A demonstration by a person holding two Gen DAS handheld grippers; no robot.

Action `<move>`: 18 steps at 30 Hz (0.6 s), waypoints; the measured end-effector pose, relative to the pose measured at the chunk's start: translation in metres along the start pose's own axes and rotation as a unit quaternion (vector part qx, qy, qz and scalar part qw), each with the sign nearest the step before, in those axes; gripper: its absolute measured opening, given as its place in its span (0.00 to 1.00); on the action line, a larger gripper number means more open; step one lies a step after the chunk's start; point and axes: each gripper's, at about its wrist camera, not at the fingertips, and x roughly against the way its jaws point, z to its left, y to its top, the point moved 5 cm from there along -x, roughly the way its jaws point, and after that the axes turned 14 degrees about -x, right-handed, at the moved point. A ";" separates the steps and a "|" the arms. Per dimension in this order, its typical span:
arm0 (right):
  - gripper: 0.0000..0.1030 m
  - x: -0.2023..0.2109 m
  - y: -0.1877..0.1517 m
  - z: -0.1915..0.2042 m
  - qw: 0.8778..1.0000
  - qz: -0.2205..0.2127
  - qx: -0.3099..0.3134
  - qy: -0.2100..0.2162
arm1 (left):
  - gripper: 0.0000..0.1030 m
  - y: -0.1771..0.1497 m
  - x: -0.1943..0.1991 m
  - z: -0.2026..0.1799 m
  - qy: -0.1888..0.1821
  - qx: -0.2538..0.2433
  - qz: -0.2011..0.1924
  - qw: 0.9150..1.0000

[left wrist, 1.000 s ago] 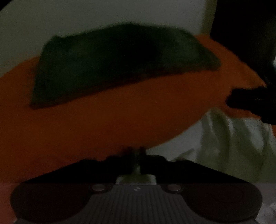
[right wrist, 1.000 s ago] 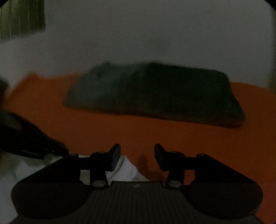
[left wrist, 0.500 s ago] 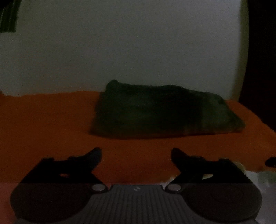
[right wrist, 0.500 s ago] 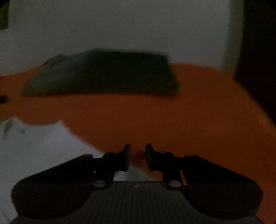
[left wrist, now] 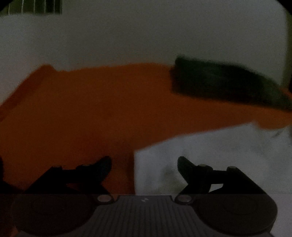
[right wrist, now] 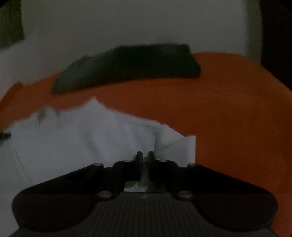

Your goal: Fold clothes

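Note:
A white garment [right wrist: 87, 134] lies crumpled on an orange surface [right wrist: 228, 113]; it also shows in the left wrist view [left wrist: 209, 145]. My right gripper [right wrist: 144, 160] is shut on the white garment's edge near its right corner. My left gripper [left wrist: 144, 164] is open and empty, its jaws wide apart over the garment's left edge, where white cloth meets orange. A folded dark green garment [right wrist: 131, 63] lies at the back of the orange surface; it shows at the right in the left wrist view [left wrist: 228, 82].
A pale wall [left wrist: 146, 36] stands behind the orange surface [left wrist: 82, 109]. A dark striped thing [left wrist: 34, 7] hangs at the top left. A dark area [right wrist: 275, 36] lies beyond the right edge. The scene is dim and blurred.
My left gripper let go and opened, then swung left to the garment's left edge. My right gripper closed from open onto the white garment's edge.

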 end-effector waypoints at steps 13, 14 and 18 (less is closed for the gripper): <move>0.47 0.174 -0.124 0.045 0.997 -0.002 -0.012 0.079 | 0.97 -0.183 0.226 0.016 -0.114 0.076 0.095 0.986; 0.50 0.178 -0.133 0.047 0.997 -0.008 -0.011 0.072 | 0.97 -0.192 0.237 0.013 -0.119 0.065 0.102 0.986; 0.56 0.195 -0.172 0.056 0.998 -0.035 -0.006 0.046 | 0.97 -0.223 0.290 0.017 -0.147 0.036 0.131 0.980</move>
